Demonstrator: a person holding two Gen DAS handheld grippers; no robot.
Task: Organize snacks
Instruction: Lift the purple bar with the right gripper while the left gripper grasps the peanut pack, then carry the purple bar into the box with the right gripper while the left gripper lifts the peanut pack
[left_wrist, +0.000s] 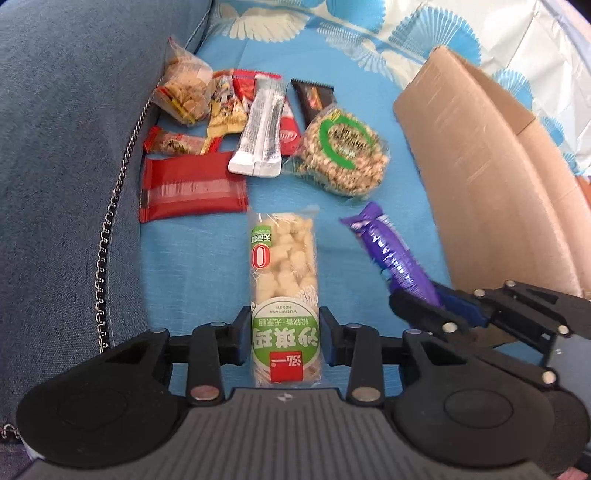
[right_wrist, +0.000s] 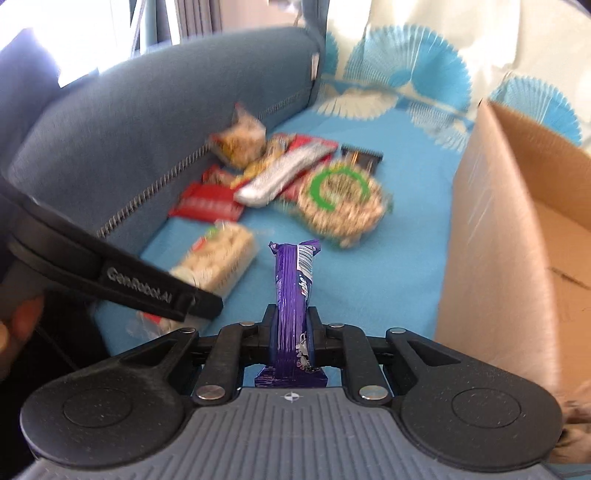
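My left gripper (left_wrist: 284, 338) is shut on a clear pale puffed-rice bar with a green label (left_wrist: 283, 280), held lengthwise over the blue cloth. My right gripper (right_wrist: 291, 332) is shut on a purple snack bar (right_wrist: 293, 291), held on edge; it also shows in the left wrist view (left_wrist: 391, 254), where the right gripper (left_wrist: 439, 314) sits at the lower right. The rice bar shows blurred in the right wrist view (right_wrist: 218, 258), with the left gripper (right_wrist: 155, 291) on it. An open cardboard box (left_wrist: 480, 177) stands on the right, also in the right wrist view (right_wrist: 509, 229).
A pile of snacks lies at the back left: a round green-ringed nut cake (left_wrist: 341, 151), a red pack (left_wrist: 192, 190), a silver stick pack (left_wrist: 260, 129), a dark bar (left_wrist: 314, 98), small bags (left_wrist: 184, 88). A grey sofa arm with a chain (left_wrist: 107, 229) borders the left.
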